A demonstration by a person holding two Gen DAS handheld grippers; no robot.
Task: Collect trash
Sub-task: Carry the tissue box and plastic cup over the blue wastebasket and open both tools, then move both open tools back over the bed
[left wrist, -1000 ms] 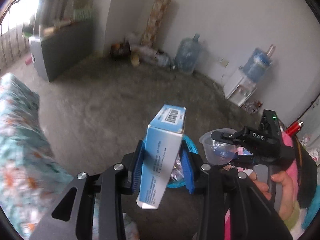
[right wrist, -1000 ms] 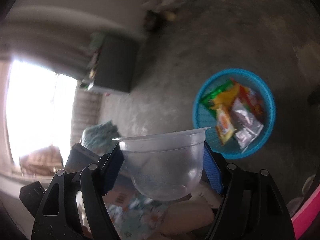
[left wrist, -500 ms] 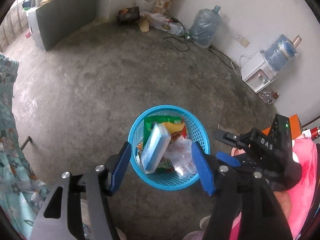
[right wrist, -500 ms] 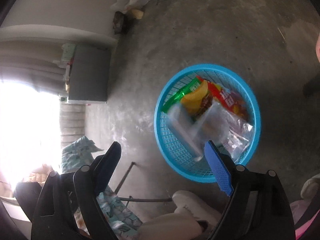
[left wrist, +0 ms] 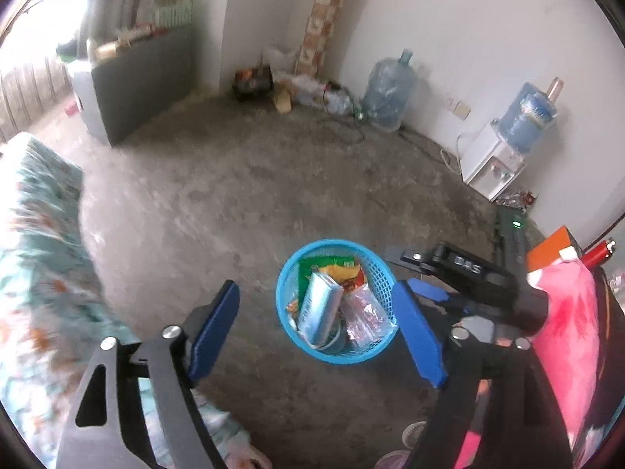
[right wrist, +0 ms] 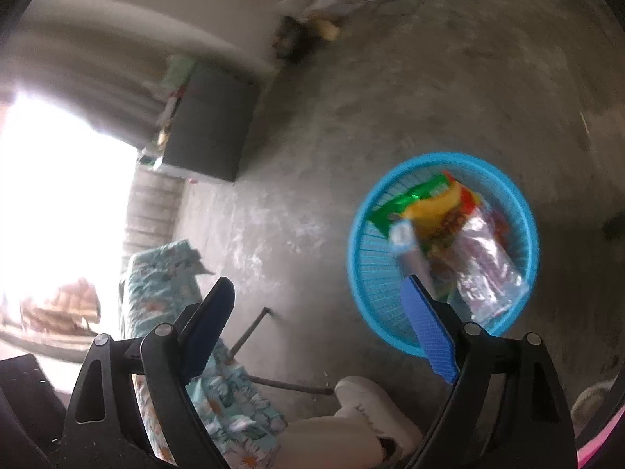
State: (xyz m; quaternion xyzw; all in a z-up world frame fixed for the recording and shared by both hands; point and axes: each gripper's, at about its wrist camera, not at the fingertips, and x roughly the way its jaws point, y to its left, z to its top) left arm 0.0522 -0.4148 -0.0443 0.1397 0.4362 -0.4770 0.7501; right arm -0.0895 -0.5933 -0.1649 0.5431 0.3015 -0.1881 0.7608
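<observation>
A round blue basket (left wrist: 279, 293) stands on the concrete floor and holds snack wrappers (left wrist: 345, 273), a light-blue box (left wrist: 318, 308) and a clear plastic cup (left wrist: 332, 343) at its near wall. My left gripper (left wrist: 316, 330) hovers above and in front of it, its jaws opening with nothing between them. In the left wrist view my right gripper (left wrist: 420, 273) hangs at the basket's right rim. From the right wrist the basket (right wrist: 353, 269) sits to the right, the box (right wrist: 404, 240) blurred inside. The right gripper (right wrist: 316, 328) also has its jaws opening around nothing.
A floral-covered bed (left wrist: 39, 273) runs along the left. A grey cabinet (left wrist: 136, 78), a water bottle (left wrist: 386, 93) and a white dispenser (left wrist: 492, 168) stand by the far wall. A person's white shoe (right wrist: 367, 410) and pink sleeve (left wrist: 562, 332) are close by.
The left gripper let go of the light-blue box and the right let go of the clear cup; both now lie in the basket. Both pairs of jaws have spread wider.
</observation>
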